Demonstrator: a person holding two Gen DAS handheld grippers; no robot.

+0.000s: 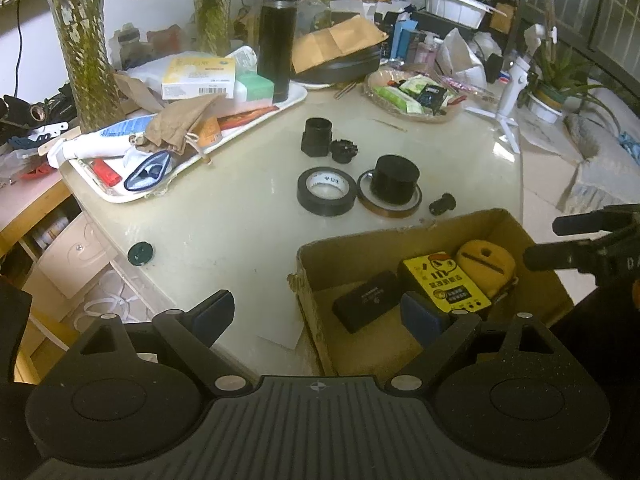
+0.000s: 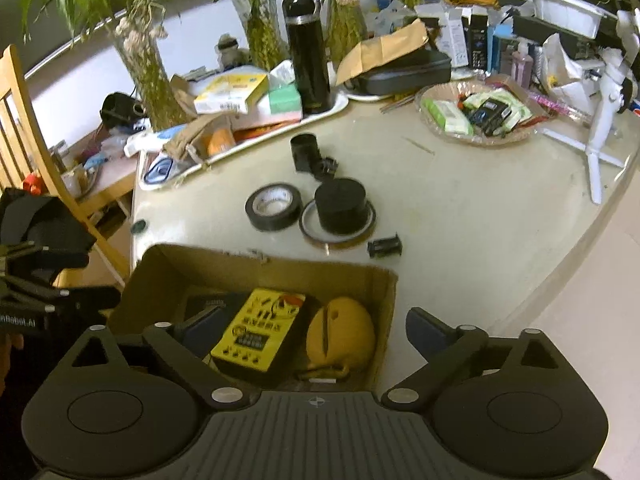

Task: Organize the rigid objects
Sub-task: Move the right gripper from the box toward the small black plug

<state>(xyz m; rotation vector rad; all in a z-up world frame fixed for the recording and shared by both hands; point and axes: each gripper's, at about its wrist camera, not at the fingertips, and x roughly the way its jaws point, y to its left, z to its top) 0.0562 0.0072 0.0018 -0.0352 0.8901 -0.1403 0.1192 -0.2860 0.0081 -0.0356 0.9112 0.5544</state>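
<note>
Tabletop (image 1: 240, 216) holds two tape rolls (image 1: 326, 191); cardboard box (image 1: 400, 236) holds three items.

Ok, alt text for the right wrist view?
Open right gripper hovers over a cardboard box holding a yellow card and yellow case. Beyond on the table: black tape, a black cylinder inside an amber tape ring.

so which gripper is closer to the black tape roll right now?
Too close to call. Both open, empty grippers sit at the cardboard box, short of the black tape roll: the left gripper straddles its left wall, the right gripper its right wall.
</note>
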